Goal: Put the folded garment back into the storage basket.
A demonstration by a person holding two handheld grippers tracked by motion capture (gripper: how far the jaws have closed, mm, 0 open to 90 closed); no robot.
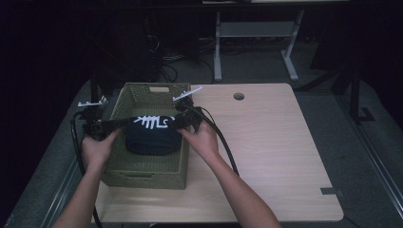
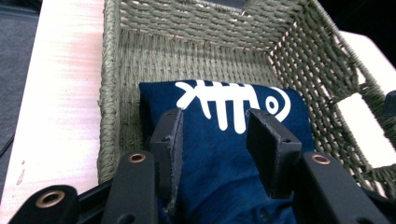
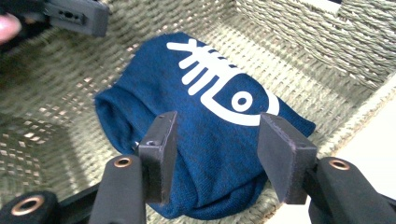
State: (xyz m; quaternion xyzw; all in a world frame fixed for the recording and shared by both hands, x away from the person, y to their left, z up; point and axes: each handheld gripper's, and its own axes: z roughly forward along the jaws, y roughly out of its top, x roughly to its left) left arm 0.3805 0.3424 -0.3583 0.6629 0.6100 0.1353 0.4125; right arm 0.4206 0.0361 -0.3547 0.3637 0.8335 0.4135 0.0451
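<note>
High view: I see the navy cloth (image 1: 153, 135) with its white fishbone print lying folded in the green woven basket (image 1: 142, 172), which sits at the left of the counter (image 1: 275, 152). In the left gripper view my left hand-held gripper (image 2: 222, 154) has its jaws spread apart over the cloth's near end, gripping nothing I can make out. In the right gripper view my right hand-held gripper (image 3: 224, 156) is likewise wide open above the cloth's other end, jaws either side of it, not closed on it.
</note>
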